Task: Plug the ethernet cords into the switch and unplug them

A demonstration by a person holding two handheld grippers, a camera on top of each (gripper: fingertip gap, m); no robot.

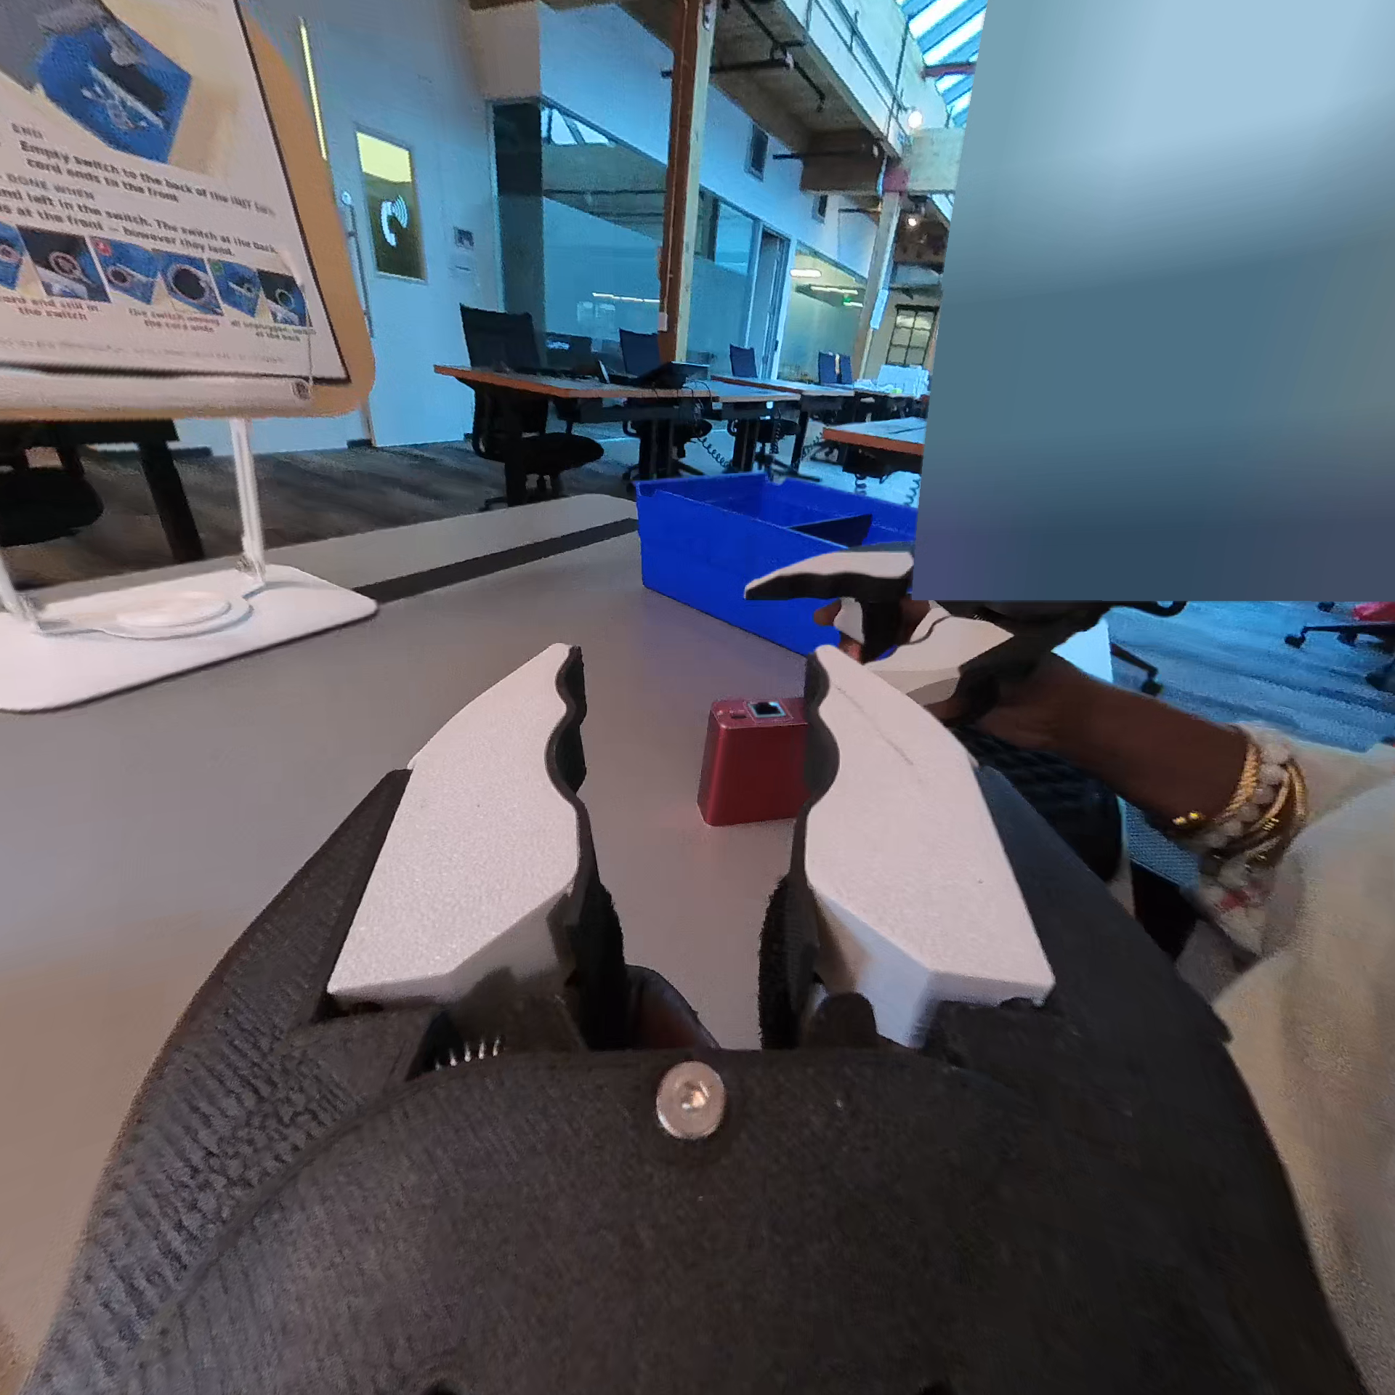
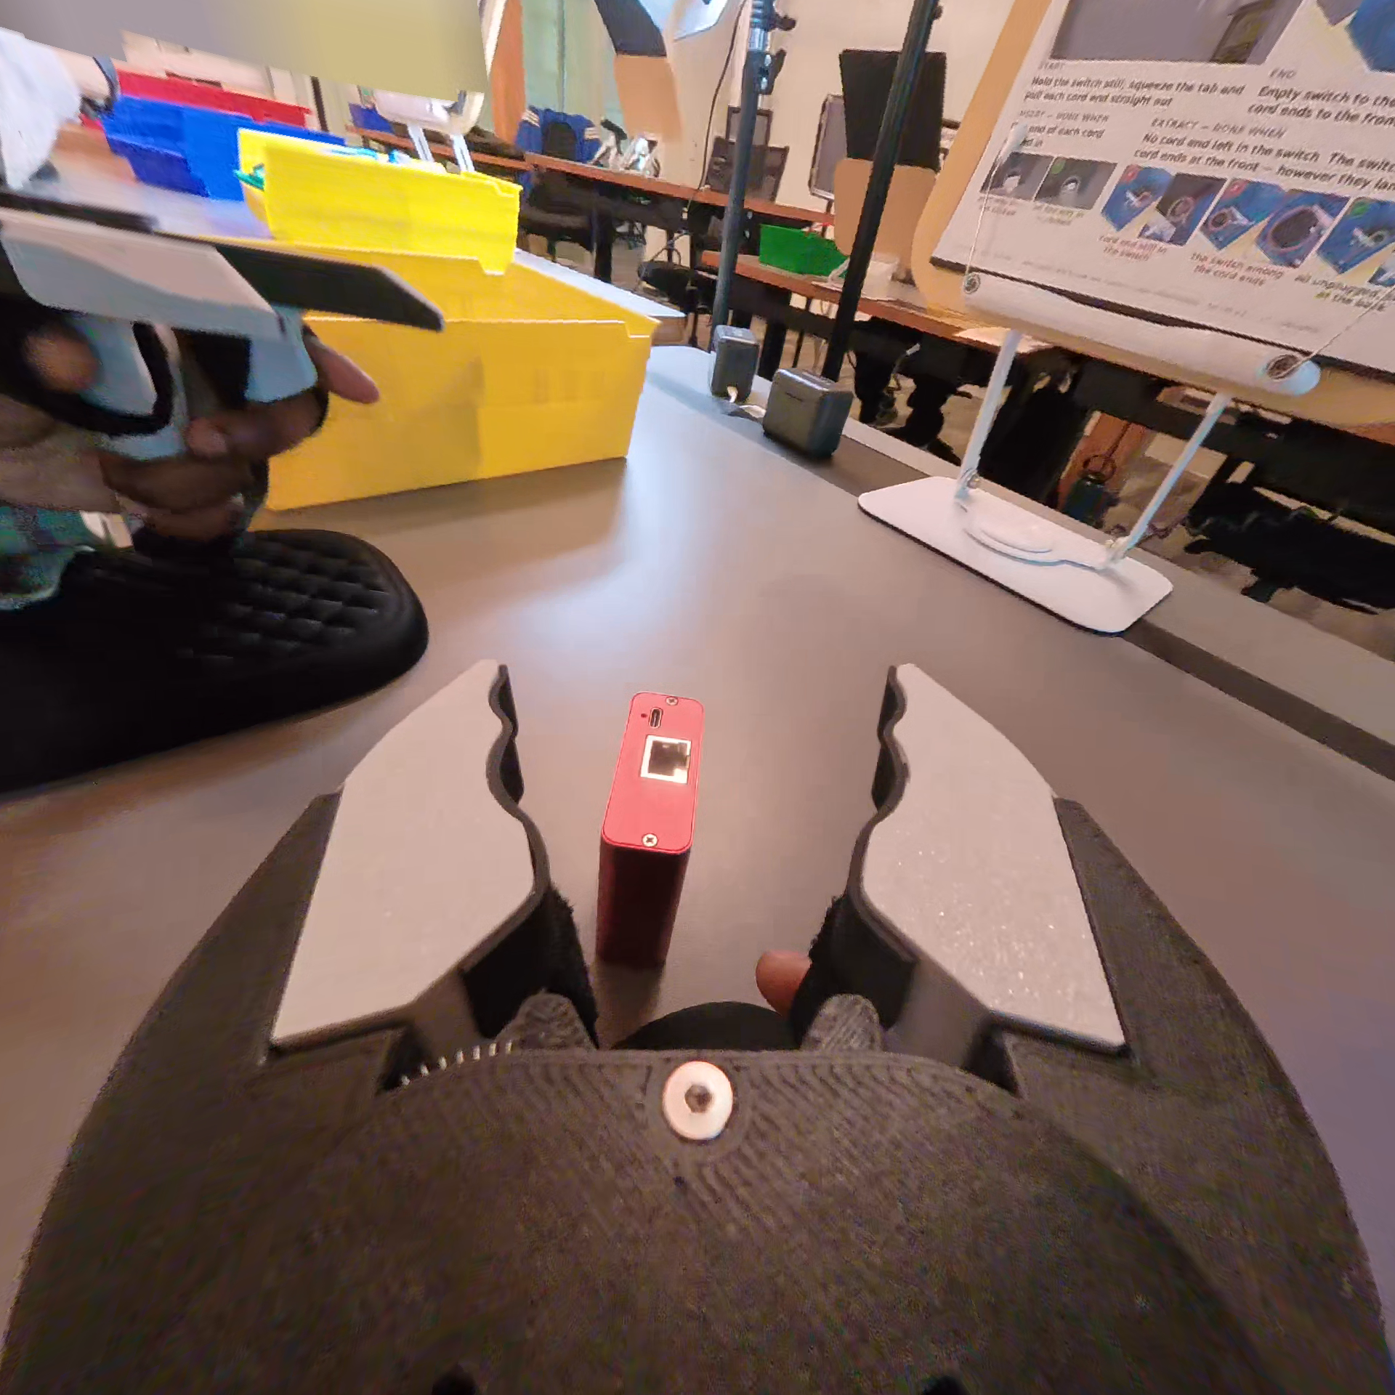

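**Between open jaws: a small red switch, standing on end**

On the grey table (image 2: 755, 574), the red switch (image 2: 649, 830) stands upright, port face up, between the wide-spread fingers of the right gripper (image 2: 698, 725), which holds nothing. Left of the switch, the left gripper (image 1: 694, 679) is also open and empty. Its metal-looking case is probably rigid, light, smooth and tippy; grip the long flat sides. No cords show.
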